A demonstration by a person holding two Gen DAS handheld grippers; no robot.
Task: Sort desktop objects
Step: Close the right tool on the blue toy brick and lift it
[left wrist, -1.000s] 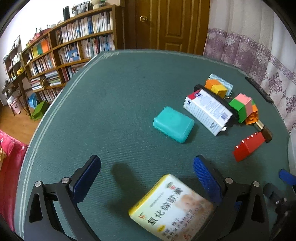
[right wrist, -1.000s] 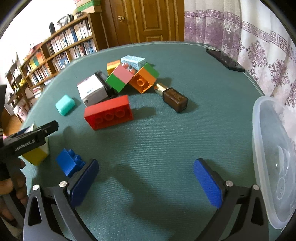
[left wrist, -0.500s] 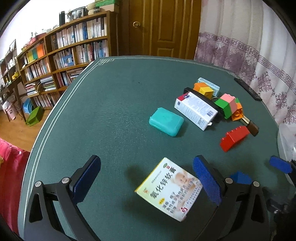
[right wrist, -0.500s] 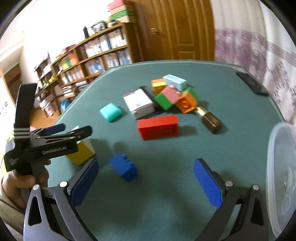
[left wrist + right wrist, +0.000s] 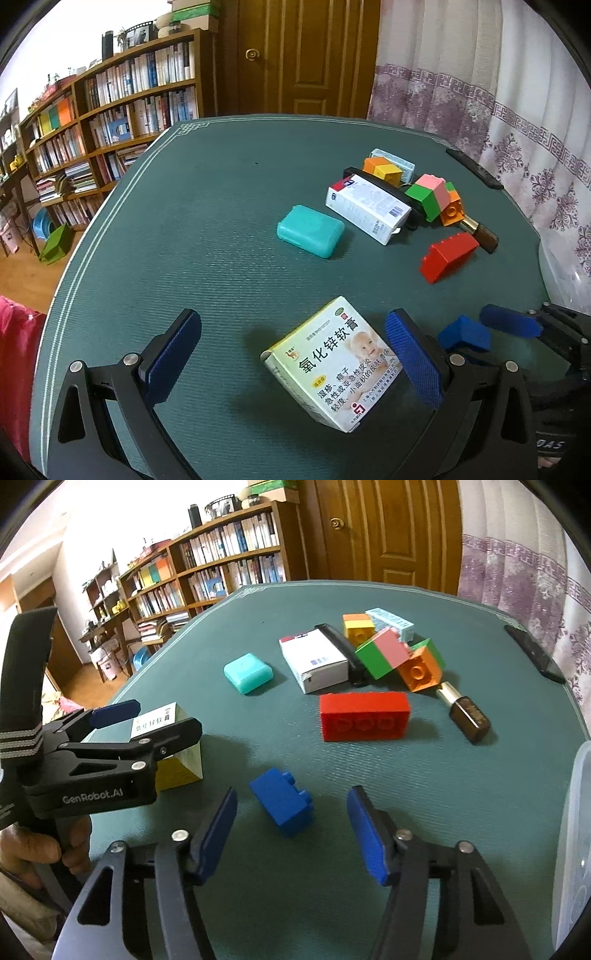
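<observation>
A small blue brick (image 5: 282, 801) lies on the green table mat (image 5: 424, 794) between the fingers of my right gripper (image 5: 293, 830). Its jaws are closing, with a gap still showing on each side of the brick. The left wrist view shows the same blue brick (image 5: 463, 332) beside the right gripper (image 5: 509, 325). My left gripper (image 5: 291, 354) is open and straddles a yellow-and-white ointment box (image 5: 332, 365) lying on the mat. Its right pad (image 5: 413, 358) is close to the box. From the right wrist, the left gripper (image 5: 155, 720) hangs over the box (image 5: 173, 746).
Farther back are a red brick (image 5: 364, 716), a teal case (image 5: 247, 672), a white carton (image 5: 314, 657), a brown bottle (image 5: 467, 716) and a cluster of coloured bricks (image 5: 384, 653). A clear plastic container (image 5: 576, 849) stands at the right edge, and a black phone (image 5: 535, 653) lies at the back right.
My right gripper swung left from bare mat to the blue brick, and its jaws narrowed around it. The left gripper drew back, so the ointment box sits farther ahead between its fingers.
</observation>
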